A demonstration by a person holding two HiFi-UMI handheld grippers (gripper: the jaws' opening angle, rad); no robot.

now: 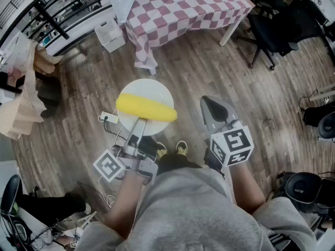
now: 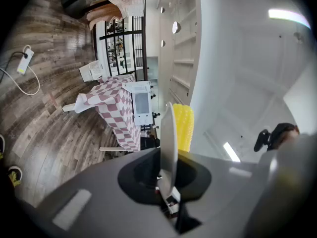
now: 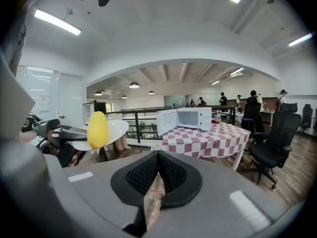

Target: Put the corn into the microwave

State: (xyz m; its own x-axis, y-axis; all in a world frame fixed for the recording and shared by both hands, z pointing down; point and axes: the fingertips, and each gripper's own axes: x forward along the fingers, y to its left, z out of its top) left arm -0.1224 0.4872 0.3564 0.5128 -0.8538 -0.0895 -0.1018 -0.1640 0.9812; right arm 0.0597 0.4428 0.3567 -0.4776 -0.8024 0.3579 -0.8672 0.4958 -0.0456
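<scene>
Head view
- Left tongs [image 1: 140, 125]: closed on the rim of a round white plate [image 1: 152, 90], gripping it at the plate's 6 o'clock; the plate is held level above the grey-brown wood plank floor [image 1: 209, 67].
- Yellow corn cob [image 1: 145, 109]: lies crosswise on the plate's near half, its right tip past the rim at 4 o'clock.
- Right tongs [image 1: 214, 106]: at 3 o'clock of the plate and apart from it; tips together, nothing between them.
- Counter [image 1: 183, 7]: covered with a red-and-white check cloth, at 12 o'clock of the frame.
- Black office chair [image 1: 272, 25]: at 2 o'clock.
- White power strip [image 1: 108, 117]: on the floor, at 9 o'clock of the plate.

Left gripper view
- Plate: seen edge-on and clamped between the pads.
- Corn: rests against the plate face, at 3 o'clock of the edge.
- White box-shaped microwave [image 2: 141, 103]: on the check-cloth counter, at 9 o'clock of the plate.

Right gripper view
- Tongs: pads meet, empty.
- Microwave: on the counter at 12 o'clock above the tongs, with its door [image 3: 166, 121] swung open to the left.
- Corn and plate: at 10 o'clock, well apart from the microwave.
</scene>
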